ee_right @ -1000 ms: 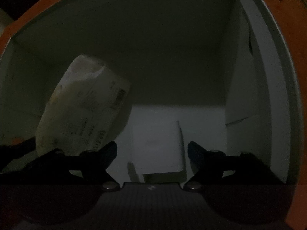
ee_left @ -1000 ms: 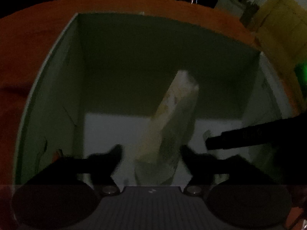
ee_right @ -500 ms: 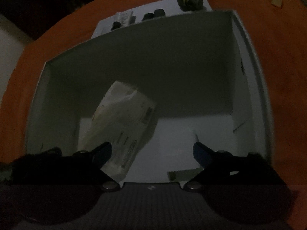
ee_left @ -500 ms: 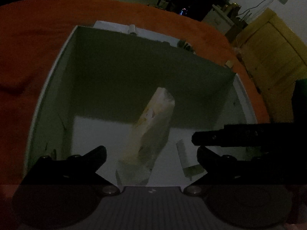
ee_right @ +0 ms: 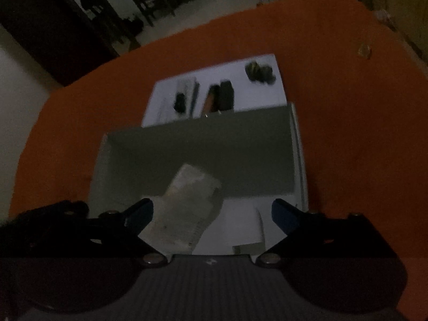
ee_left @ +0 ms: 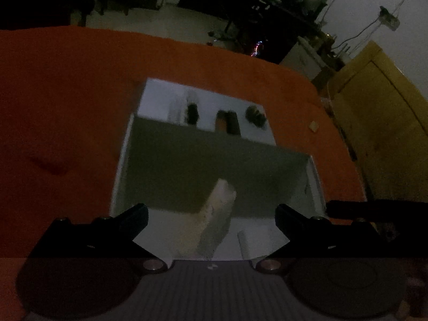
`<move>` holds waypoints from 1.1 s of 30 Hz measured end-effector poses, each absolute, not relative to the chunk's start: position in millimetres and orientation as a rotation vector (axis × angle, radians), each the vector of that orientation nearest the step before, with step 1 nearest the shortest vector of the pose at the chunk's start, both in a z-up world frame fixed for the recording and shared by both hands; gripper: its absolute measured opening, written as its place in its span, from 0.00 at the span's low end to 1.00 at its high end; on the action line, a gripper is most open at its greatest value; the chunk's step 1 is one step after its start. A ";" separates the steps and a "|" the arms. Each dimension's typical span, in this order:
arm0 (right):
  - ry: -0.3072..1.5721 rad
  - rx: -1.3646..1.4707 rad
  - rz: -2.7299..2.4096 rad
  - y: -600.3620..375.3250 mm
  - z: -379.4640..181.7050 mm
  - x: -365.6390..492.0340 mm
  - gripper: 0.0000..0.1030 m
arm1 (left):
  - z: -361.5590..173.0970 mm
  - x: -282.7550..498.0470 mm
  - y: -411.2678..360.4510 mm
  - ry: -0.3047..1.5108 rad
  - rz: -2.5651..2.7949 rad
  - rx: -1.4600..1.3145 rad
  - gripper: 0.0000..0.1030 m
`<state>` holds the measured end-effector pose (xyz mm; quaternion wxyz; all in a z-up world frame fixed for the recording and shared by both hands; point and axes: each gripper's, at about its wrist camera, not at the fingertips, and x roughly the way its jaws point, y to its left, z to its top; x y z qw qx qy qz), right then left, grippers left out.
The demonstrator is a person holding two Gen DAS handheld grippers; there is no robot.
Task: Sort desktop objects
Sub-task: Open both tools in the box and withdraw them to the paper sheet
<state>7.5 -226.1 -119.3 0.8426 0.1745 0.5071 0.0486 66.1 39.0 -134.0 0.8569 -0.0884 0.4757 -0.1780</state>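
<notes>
Both grippers are hanging above an open white box [ee_left: 125, 160] sitting on an orange tablecloth [ee_left: 67, 93]. The left gripper [ee_left: 211, 219] is standing wide with nothing between its fingers; the right gripper [ee_right: 211, 211] has just been spreading its jaws and is also gripping nothing. Below and ahead of the left gripper's fingers, a pale packet [ee_left: 211, 222] is leaning tilted inside the box, and a small white card [ee_left: 247, 243] is lying flat on the box floor just to its right. From the right gripper, the packet [ee_right: 187, 208] is showing near its left fingertip, lower down in the box. Beyond the box's far wall, a white sheet [ee_right: 256, 93] is carrying several small dark things [ee_right: 224, 96], too blurred to identify.
</notes>
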 end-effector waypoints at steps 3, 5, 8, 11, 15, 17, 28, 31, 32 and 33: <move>1.036 0.354 0.113 -228.7 -87.9 3.1 0.95 | -98.3 70.4 40.5 0.947 -0.365 -0.124 1.00; 1.003 0.355 0.112 -230.3 -65.7 1.6 0.95 | -74.1 73.6 39.4 0.910 -0.364 -0.082 1.00; 0.945 0.372 0.120 -234.1 -32.5 -0.3 0.97 | -36.9 80.3 36.5 0.855 -0.351 -0.032 1.00; 0.896 0.385 0.142 -237.6 1.0 2.7 0.98 | -3.0 86.4 33.6 0.794 -0.321 0.003 1.00; 0.852 0.416 0.138 -242.2 41.8 14.8 0.99 | 31.5 101.8 24.4 0.760 -0.293 0.039 1.00; 0.843 0.426 0.139 -243.7 58.5 21.9 0.99 | 45.8 107.5 19.6 0.744 -0.288 0.053 0.99; 0.853 0.414 0.134 -248.1 125.9 65.6 1.00 | 93.9 146.4 -7.9 0.717 -0.256 0.076 1.00; 0.853 0.393 0.124 -247.0 134.9 78.8 1.00 | 102.8 160.8 -17.9 0.716 -0.252 0.143 1.00; 0.854 0.391 0.120 -247.4 137.3 84.0 1.00 | 106.2 164.8 -22.5 0.707 -0.248 0.191 1.00; 0.854 0.388 0.114 -247.8 138.9 88.9 1.00 | 110.6 168.9 -26.3 0.687 -0.239 0.223 1.00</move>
